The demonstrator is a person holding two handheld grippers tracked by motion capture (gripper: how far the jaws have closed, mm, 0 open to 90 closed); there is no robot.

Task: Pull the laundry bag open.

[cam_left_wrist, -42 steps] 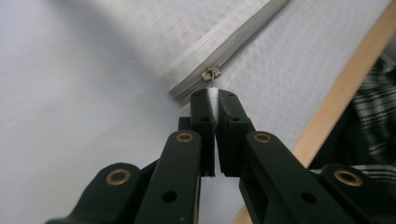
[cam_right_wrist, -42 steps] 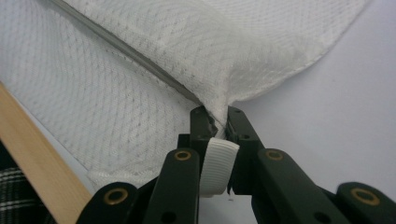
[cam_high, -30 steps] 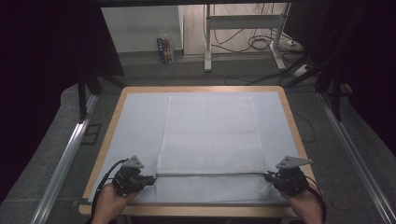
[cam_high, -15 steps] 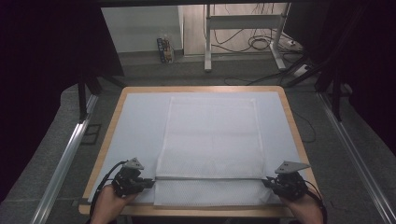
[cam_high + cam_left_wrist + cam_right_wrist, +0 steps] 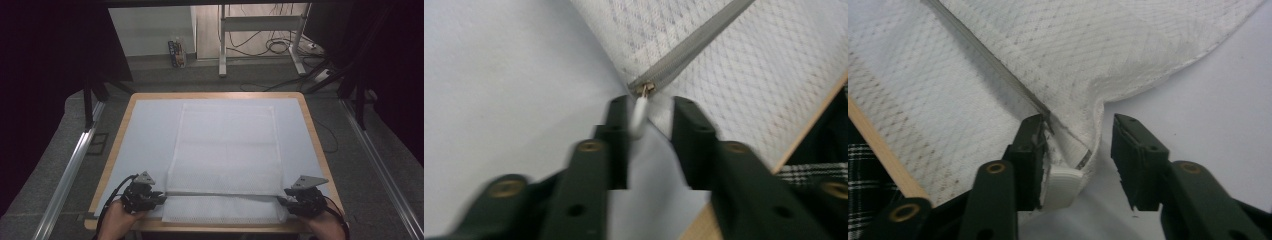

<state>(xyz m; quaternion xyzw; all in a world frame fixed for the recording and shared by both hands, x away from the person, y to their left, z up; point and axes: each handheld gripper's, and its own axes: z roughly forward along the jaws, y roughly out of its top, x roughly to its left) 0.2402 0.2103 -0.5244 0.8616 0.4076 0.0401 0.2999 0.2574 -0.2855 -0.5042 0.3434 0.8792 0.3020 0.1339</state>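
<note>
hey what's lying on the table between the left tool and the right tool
In the high view, the grey zipper of the white mesh bag runs straight across from the left tool to the right tool, with mesh either side of it.

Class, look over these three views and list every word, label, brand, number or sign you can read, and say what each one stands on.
No text can be read in these views.
Mesh bag: plain white netting with a grey zipper, no label seen.
Small carton on the floor beyond the table: it bears print, too small and blurred to read.
Left gripper and right gripper: black jaws with screws, no markings.
</note>
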